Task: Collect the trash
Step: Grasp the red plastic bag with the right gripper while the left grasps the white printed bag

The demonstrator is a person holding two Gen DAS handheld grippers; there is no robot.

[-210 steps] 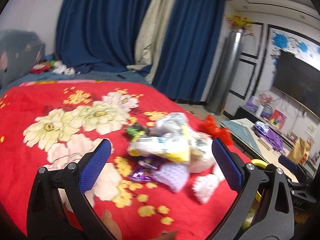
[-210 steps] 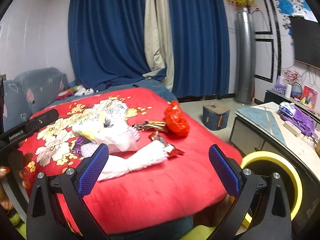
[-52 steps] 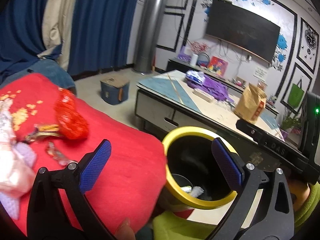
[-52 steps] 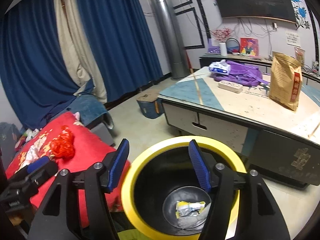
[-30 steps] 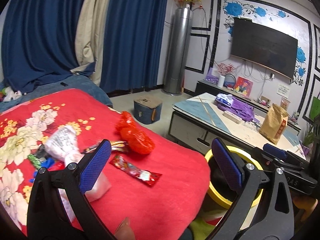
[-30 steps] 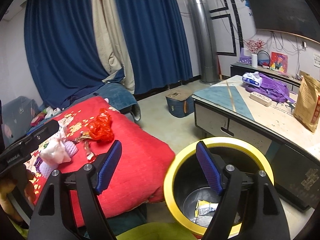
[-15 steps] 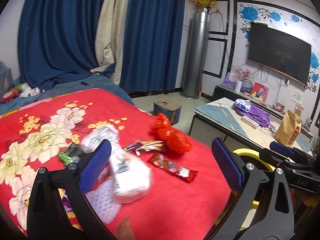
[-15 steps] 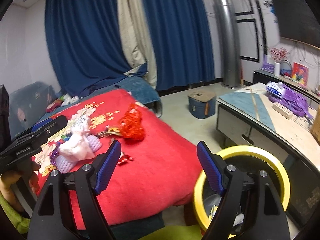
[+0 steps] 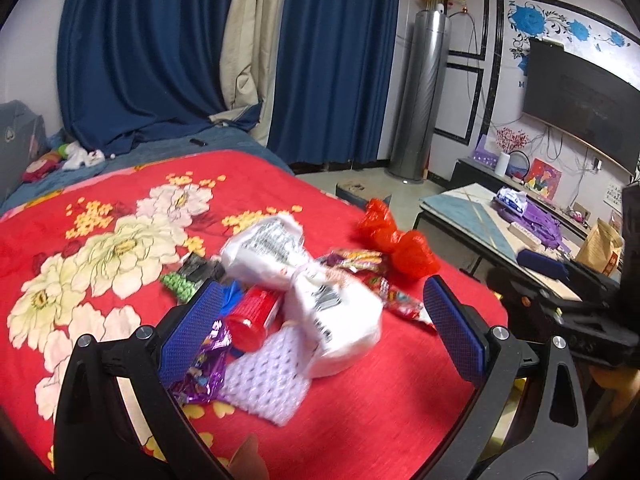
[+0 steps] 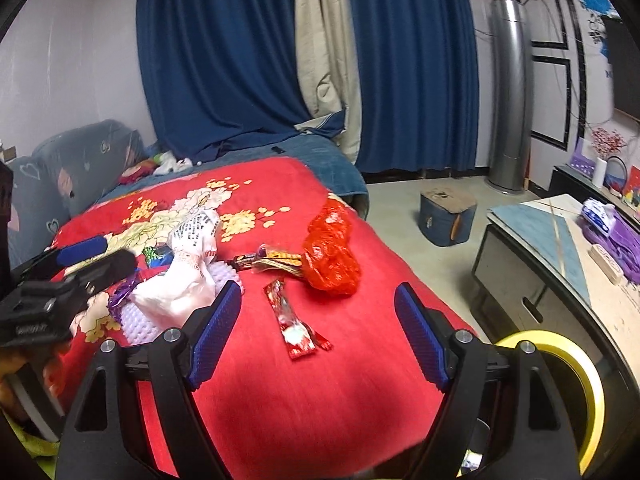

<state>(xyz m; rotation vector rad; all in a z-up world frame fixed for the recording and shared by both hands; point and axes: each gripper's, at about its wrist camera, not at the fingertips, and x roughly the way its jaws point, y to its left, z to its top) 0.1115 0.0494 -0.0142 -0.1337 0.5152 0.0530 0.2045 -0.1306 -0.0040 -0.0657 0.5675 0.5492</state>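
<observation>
Two grippers empty, jaws apart: left gripper [image 9: 320, 322], right gripper [image 10: 318, 332] | trash pile [image 9: 304, 292] on red blanket [image 10: 320, 400], bin [image 10: 576, 380] near right | risk: thin red wrapper [image 10: 294, 320] lies flat, I may pinch blanket instead or snag white bag [image 9: 320, 296].

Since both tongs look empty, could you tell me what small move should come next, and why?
Probably lower the open right tongs onto the red wrapper, which lies flat and alone on the red blanket between their fingers. The yellow-rimmed bin stands just to their right.
</observation>
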